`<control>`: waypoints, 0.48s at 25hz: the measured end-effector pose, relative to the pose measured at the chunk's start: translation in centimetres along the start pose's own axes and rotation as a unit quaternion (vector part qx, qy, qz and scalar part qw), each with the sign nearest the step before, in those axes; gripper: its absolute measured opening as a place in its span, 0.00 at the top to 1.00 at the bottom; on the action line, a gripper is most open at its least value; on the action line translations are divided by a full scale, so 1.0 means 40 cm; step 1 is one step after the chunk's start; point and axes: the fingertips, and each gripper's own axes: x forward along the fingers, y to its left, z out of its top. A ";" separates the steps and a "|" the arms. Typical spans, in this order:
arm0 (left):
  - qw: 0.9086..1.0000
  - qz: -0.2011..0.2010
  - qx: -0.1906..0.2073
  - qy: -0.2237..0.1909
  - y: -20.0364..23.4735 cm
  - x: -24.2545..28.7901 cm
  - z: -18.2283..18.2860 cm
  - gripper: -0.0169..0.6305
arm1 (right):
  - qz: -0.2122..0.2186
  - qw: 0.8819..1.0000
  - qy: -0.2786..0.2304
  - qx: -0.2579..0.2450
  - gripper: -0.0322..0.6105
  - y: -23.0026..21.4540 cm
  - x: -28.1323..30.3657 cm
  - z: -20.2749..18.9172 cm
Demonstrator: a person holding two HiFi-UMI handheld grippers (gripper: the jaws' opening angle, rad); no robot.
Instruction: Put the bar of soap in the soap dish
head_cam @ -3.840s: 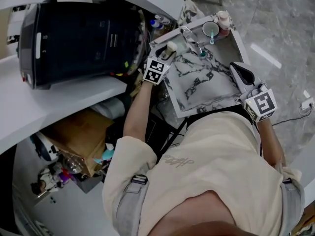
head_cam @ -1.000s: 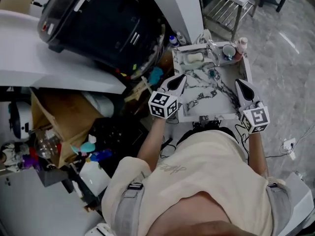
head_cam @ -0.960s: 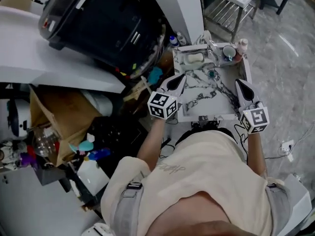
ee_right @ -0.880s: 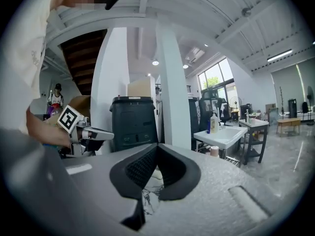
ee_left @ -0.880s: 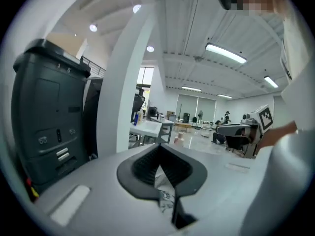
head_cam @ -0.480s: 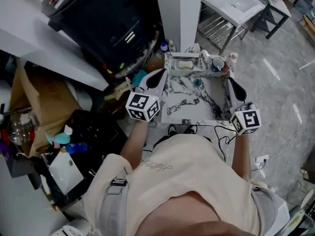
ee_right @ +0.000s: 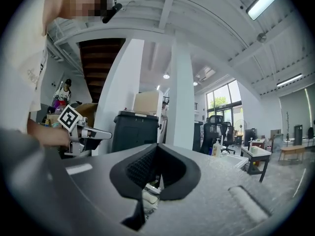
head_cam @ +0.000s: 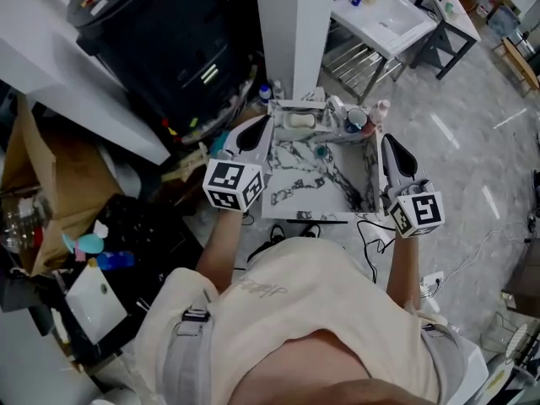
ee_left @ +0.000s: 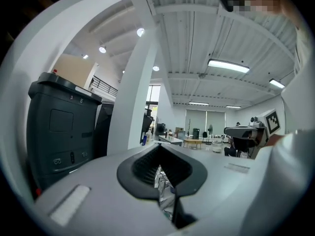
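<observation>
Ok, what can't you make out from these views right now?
- bar of soap: head view, too small to tell how it sits in the soap dish.
- marble sink top: both gripper views, blocked by the shut jaws; only a sliver shows between them.
- cup contents: head view, too small.

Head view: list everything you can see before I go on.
sink: one, white marble, dark veins, centre
soap dish: one, pale, sink's back left
bar of soap: one, pale, in the dish
tap: one, chrome, sink's back rim
cup: one, white, right of tap
machine: one, black, upper left
pillar: one, white, behind sink
cardboard box: one, brown, far left
left claw: one, black, shut, empty, left of sink
right claw: one, black, shut, empty, right of sink
</observation>
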 end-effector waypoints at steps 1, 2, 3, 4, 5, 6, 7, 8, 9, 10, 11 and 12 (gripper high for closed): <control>1.000 0.001 -0.001 -0.001 -0.002 -0.002 0.006 0.95 | 0.001 1.000 -0.001 0.000 0.95 0.003 -0.004 0.003; 1.000 0.000 -0.002 -0.001 -0.006 -0.005 0.009 0.95 | 0.002 1.000 -0.003 0.001 0.95 0.007 -0.008 0.004; 1.000 -0.002 -0.003 0.000 -0.013 -0.007 0.009 0.95 | 0.004 1.000 -0.004 0.002 0.95 0.012 -0.011 0.006; 1.000 -0.005 -0.001 0.002 -0.023 -0.009 0.009 0.95 | 0.006 1.000 -0.005 0.003 0.95 0.017 -0.013 0.007; 1.000 -0.008 0.005 0.005 -0.034 -0.010 0.007 0.95 | 0.007 1.000 -0.006 0.004 0.95 0.022 -0.015 0.007; 1.000 -0.010 0.015 0.008 -0.044 -0.009 0.005 0.95 | 0.007 1.000 -0.006 0.006 0.95 0.027 -0.017 0.006; 1.000 -0.012 0.025 0.011 -0.053 -0.008 0.002 0.95 | 0.007 1.000 -0.006 0.007 0.95 0.030 -0.019 0.005; 0.999 -0.014 0.032 0.014 -0.061 -0.006 0.000 0.95 | 0.007 1.000 -0.005 0.008 0.95 0.034 -0.021 0.003; 0.999 -0.016 0.035 0.016 -0.067 -0.005 -0.001 0.95 | 0.008 1.000 -0.004 0.009 0.95 0.036 -0.023 0.001; 0.999 -0.018 0.035 0.017 -0.071 -0.005 -0.002 0.95 | 0.008 1.000 -0.003 0.009 0.95 0.040 -0.027 -0.001; 0.999 -0.019 0.034 0.017 -0.074 -0.006 -0.001 0.95 | 0.010 1.000 -0.001 0.008 0.95 0.043 -0.030 -0.004; 0.999 -0.021 0.034 0.017 -0.076 -0.006 0.000 0.95 | 0.012 1.000 0.001 0.007 0.95 0.046 -0.034 -0.006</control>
